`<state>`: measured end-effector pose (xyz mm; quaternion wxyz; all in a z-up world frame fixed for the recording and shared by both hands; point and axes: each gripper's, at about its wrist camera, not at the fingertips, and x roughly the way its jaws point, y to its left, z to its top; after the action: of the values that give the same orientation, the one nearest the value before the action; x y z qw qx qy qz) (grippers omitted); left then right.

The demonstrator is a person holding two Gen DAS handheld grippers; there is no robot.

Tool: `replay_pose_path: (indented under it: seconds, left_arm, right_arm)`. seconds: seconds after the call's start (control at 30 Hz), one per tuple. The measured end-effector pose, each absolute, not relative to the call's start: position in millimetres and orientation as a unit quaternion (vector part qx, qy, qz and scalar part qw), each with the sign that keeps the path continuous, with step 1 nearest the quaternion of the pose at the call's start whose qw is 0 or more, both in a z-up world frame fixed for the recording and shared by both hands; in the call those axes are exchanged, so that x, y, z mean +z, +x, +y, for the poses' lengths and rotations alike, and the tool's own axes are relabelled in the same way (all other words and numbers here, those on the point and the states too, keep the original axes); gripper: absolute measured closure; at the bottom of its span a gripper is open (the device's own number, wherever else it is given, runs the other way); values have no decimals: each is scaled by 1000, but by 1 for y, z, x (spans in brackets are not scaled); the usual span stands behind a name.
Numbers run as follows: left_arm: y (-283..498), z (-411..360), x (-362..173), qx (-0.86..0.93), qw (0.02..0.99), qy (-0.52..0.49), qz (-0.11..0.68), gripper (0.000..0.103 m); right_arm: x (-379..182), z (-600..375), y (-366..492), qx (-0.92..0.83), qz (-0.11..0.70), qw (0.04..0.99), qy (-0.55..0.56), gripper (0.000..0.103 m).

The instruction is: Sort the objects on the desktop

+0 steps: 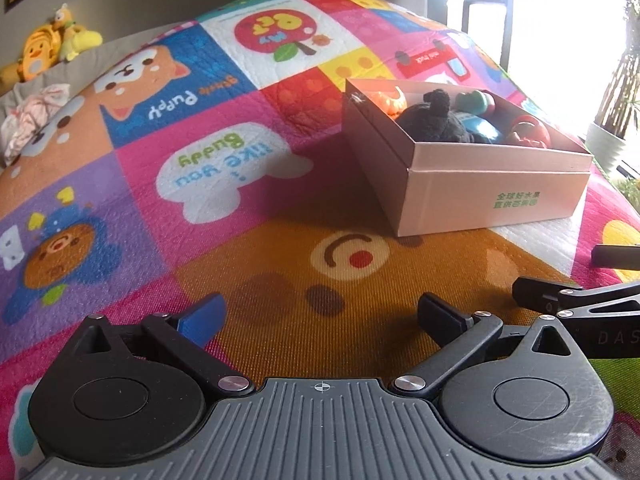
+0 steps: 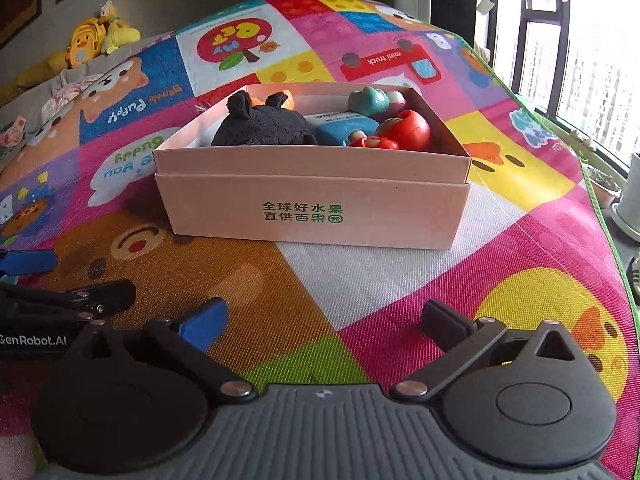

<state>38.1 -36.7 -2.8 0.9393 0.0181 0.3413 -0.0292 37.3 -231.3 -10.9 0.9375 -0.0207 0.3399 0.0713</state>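
Place: a home, a child's play room.
Floor: colourful quilted cartoon play mat (image 2: 400, 280).
Beyond the mat's far left corner: yellow plush duck toys (image 2: 92, 42) against the wall.
Right of the mat: barred window (image 2: 580, 60), potted plants (image 1: 612, 112).

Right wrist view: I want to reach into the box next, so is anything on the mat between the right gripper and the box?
Nothing visible does. Only bare play mat lies between the open right gripper and the pink box. The left gripper sits off to the side, outside that path. The box's near wall faces the fingers.
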Motion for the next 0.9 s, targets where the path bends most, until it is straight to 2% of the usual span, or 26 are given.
replay_pose_path:
  seconds: [0.9]
  left_arm:
    - [38, -38, -3, -28, 939, 19, 341, 0]
  right_arm:
    - [-11, -232, 38, 71, 340, 937, -20, 0]
